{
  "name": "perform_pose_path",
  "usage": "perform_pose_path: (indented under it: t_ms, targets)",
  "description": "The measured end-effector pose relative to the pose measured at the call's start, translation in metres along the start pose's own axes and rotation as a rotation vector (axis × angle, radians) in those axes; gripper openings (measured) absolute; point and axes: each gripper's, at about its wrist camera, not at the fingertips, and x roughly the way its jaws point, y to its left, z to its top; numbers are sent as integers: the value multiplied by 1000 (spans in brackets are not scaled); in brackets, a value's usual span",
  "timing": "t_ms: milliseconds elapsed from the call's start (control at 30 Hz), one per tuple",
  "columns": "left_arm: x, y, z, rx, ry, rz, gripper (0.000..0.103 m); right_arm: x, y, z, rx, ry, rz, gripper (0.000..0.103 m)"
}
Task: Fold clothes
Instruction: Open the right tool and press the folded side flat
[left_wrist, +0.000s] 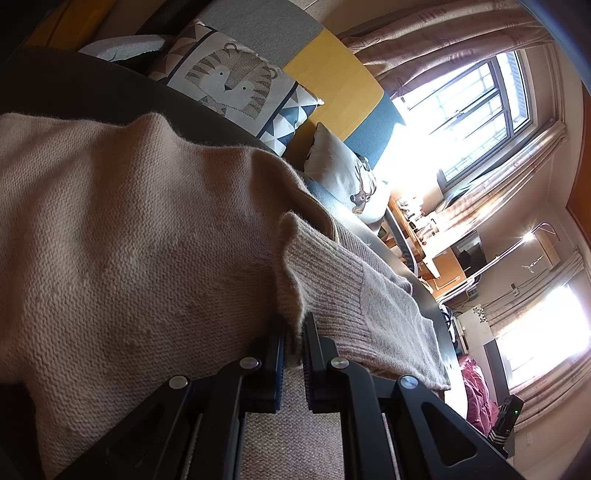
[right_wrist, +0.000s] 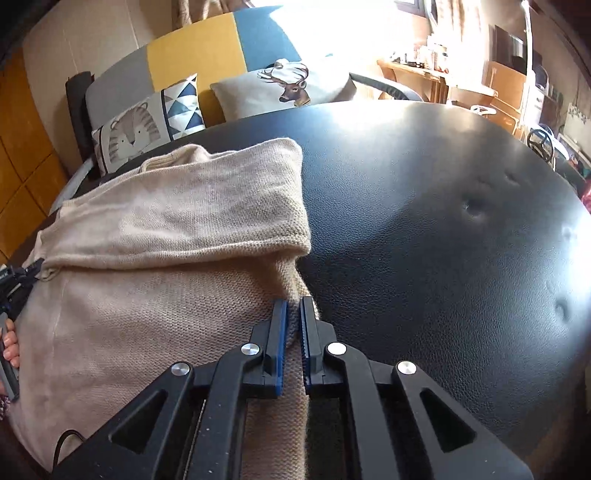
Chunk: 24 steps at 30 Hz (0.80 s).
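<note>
Right gripper (right_wrist: 293, 317) jaws clamping beige sweater (right_wrist: 166, 229), left gripper (left_wrist: 294, 332) jaws pinching its cuff (left_wrist: 325, 291)

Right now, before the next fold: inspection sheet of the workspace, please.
Surface: black tufted leather top, glare at its far edge.
Job's things: beige knit sweater on the left part of the top, partly folded; ribbed cuff lies on it.
Clutter: nothing seen on the bare leather.
Grippers: left gripper shut on the sweater's edge near the cuff; right gripper shut on the sweater's right edge.
Cables: thin black cable over the sweater, near corner.
Surroundings: tiger cushion, deer cushion, colour-block sofa back, bright window, curtains.
</note>
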Motion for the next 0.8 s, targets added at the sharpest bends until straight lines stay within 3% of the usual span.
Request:
perform_pose_path:
  t_ms: [33, 133, 300, 433, 467, 567, 700, 733, 800]
  targets:
    - [0, 0, 0, -1, 0, -1, 9, -2, 2, 4, -5, 20, 4, 8]
    - [0, 0, 0, -2, 0, -3, 9, -15, 6, 14, 53, -29, 87, 9]
    - [0, 0, -1, -2, 0, -4, 9, -11, 25, 29, 38, -88, 111, 10]
    - [0, 0, -1, -4, 1, -7, 9, 13, 34, 44, 19, -59, 73, 10]
    - [0, 0, 0, -5, 1, -7, 9, 23, 33, 44, 18, -27, 28, 10]
    - [0, 1, -1, -8, 1, -11, 9, 36, 18, 42, 74, -10, 13, 6]
    - [0, 2, -1, -13, 1, -20, 9, 34, 27, 52, 101, 38, -41, 7]
    - [-1, 2, -1, -17, 0, -25, 9, 30, 34, 55, 118, 46, -63, 12]
    - [-1, 3, -1, -21, 2, -27, 9, 16, 61, 57, 124, -9, 28, 13]
